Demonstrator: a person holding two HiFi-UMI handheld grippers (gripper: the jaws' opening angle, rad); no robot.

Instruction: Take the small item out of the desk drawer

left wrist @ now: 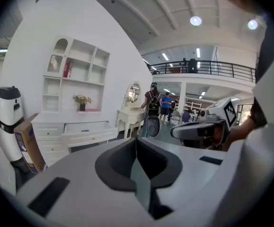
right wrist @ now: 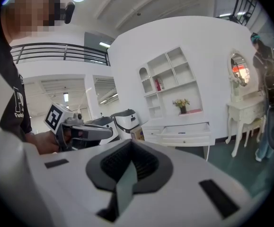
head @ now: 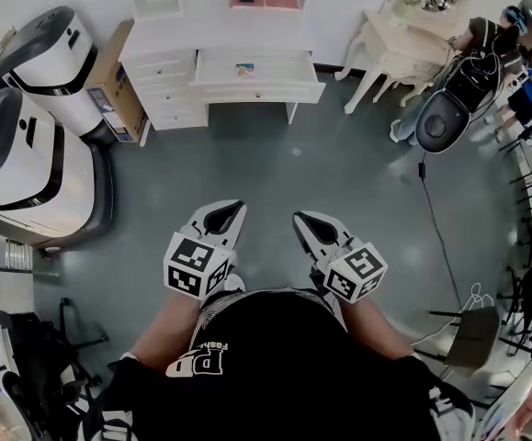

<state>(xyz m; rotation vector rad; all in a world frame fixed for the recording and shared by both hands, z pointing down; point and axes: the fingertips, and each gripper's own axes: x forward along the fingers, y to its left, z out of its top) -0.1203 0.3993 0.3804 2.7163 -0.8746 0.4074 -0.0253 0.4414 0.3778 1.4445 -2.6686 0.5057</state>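
Both grippers are being held out side by side, pointing slightly downward. The left gripper (head: 235,211) is being shown with its jaws pressed together, nothing between them. The right gripper (head: 302,220) is being shown the same way: jaws together and empty.

The small item (head: 244,69) is being seen lying on the bottom of the open drawer (head: 256,91) of the white bench (head: 160,37). It is straight ahead of both sets of jaws and well apart from them, with bare floor (head: 339,168) in between. From the left jaws the drawer is being seen ahead and to the left. From the right jaws it is being seen ahead and to the right.

The item is too small here for its kind to be told; only a flat shape with a bit of blue and orange is being made out. It is being judged light and thin, probably a card or small packet, stiff enough not to droop, not obviously fragile. Being flat on a smooth drawer bottom, it is likely to slide rather than lift. A pinch across its narrow width is being suggested, or by an edge tipped up against the drawer wall. Jaws would have to be parted first. Light pressure should be enough.
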